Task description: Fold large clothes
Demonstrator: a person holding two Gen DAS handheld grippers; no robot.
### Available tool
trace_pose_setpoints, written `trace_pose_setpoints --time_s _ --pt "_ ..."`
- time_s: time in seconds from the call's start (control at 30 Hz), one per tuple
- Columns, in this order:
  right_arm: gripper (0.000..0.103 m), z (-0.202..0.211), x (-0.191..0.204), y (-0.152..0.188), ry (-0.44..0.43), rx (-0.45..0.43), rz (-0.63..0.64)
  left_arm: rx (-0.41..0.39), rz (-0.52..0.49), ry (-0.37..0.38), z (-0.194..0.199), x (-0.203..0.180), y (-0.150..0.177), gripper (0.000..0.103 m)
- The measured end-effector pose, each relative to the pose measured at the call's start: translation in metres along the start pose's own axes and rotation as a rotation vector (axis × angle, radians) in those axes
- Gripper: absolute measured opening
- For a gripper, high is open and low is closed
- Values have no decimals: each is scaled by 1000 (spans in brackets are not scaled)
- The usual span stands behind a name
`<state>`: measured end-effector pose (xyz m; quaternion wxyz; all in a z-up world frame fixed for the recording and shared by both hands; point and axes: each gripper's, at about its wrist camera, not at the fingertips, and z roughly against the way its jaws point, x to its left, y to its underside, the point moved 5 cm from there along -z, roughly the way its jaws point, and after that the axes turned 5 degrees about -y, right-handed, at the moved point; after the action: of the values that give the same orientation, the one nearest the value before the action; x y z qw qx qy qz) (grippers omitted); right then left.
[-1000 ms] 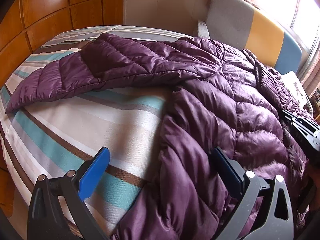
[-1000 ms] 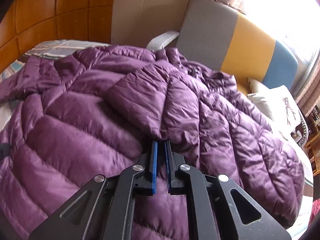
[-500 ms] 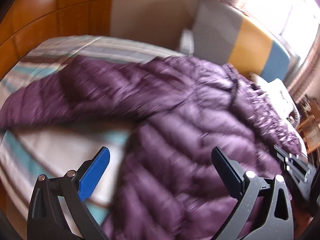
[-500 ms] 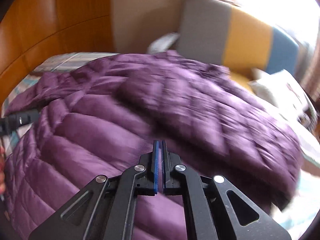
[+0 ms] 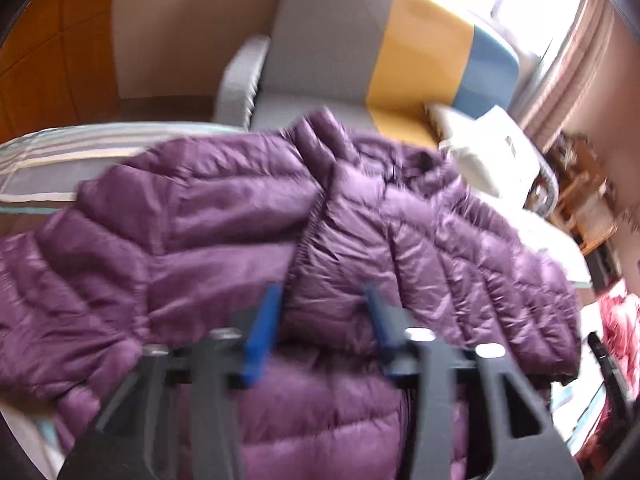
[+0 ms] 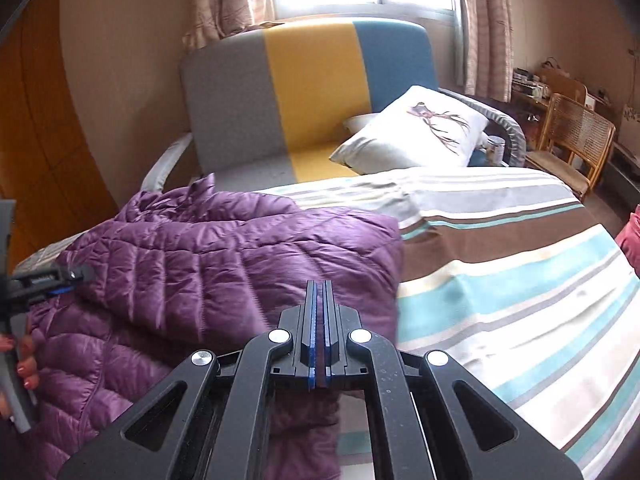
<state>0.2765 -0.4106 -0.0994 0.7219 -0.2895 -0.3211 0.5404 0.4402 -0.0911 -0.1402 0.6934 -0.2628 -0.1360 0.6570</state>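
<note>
The purple jacket (image 6: 208,264) lies on the striped bed (image 6: 500,280), one side folded across its middle. The right gripper (image 6: 319,312) is fully closed; whether it pinches the jacket's edge I cannot tell. The left gripper (image 5: 320,320), blurred, is about half open around a puffy fold, not clamped. To fold well, both should grip matching edges, pull taut, then lay the flap flat.
</note>
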Motion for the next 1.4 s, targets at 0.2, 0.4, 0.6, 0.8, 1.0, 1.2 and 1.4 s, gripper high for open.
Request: trace_pose_setpoints --time_s 0.2,0.4,0.6,0.8,1.0,1.2,1.4 --pt "1 -4 -22 -1 43 -10 -36 -72 63 -4 18 15 12 5" --pt "1 -25 -7 -3 -33 22 -48 -114 86 -46 29 42 27 5" --pt "1 -75 20 -2 -71 138 -16 -130 121 -74 25 54 40 5" --pt "1 -109 19 11 -27 167 36 -136 123 -60 15 56 45 8" --pt "1 -107 17 9 -40 167 22 -135 146 -18 22 61 50 19" --pt "1 -67 32 6 -66 103 45 -178 170 15 59 69 60 71" --pt "1 -56 49 16 -84 115 84 -186 76 14 62 38 37 60"
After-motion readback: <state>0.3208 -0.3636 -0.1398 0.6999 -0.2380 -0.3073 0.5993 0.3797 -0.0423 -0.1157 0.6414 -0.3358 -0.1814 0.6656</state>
